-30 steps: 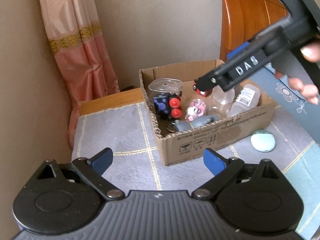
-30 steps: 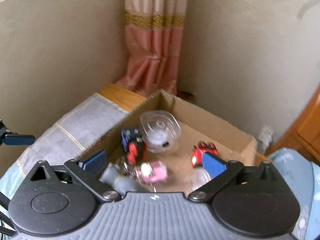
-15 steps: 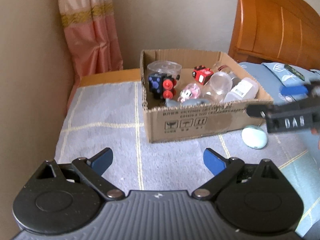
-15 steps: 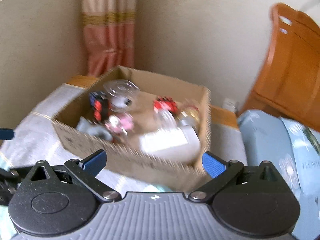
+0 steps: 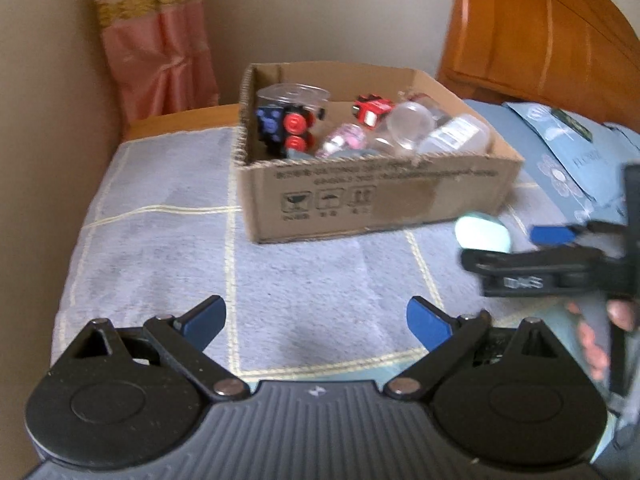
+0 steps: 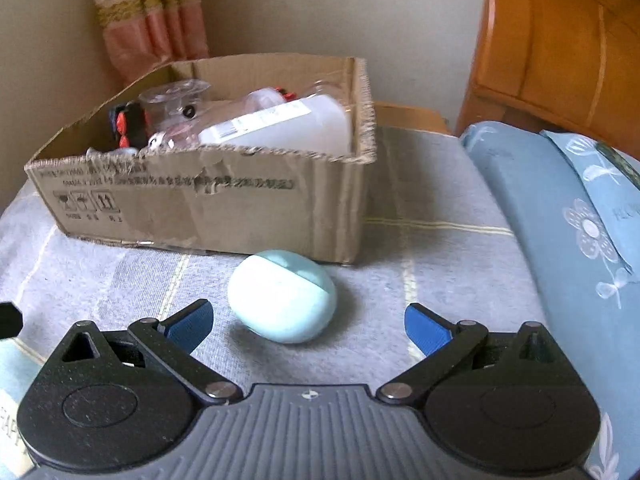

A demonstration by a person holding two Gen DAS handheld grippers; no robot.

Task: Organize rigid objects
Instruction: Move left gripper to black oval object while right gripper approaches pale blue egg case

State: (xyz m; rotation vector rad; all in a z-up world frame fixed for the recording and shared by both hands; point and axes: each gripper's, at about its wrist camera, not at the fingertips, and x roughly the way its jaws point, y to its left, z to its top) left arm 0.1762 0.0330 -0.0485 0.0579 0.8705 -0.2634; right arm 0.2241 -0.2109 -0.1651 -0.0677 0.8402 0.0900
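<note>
Box [image 5: 372, 200] lettering blurred; contents [image 5: 344, 140] partly hidden (perhaps bottles).

1. The left black two-finger gripper with blue fingertip pads [image 5: 316, 320] hangs level, its jaws spread wide, gripping nothing.
2. The right black gripper with blue pads [image 6: 306, 322] sits low, jaws parted wide, a bare hand [image 5: 604, 336] on its handle.

Soft daylight, motion blur, fisheye bowing

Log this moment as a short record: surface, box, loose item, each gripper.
surface: grey checked blanket
box: open cardboard box, holding toys and clear containers
loose item: pale blue oval case, on the blanket in front of the box
right gripper: open, just short of the case, not touching
left gripper: open, empty, over bare blanket
</note>
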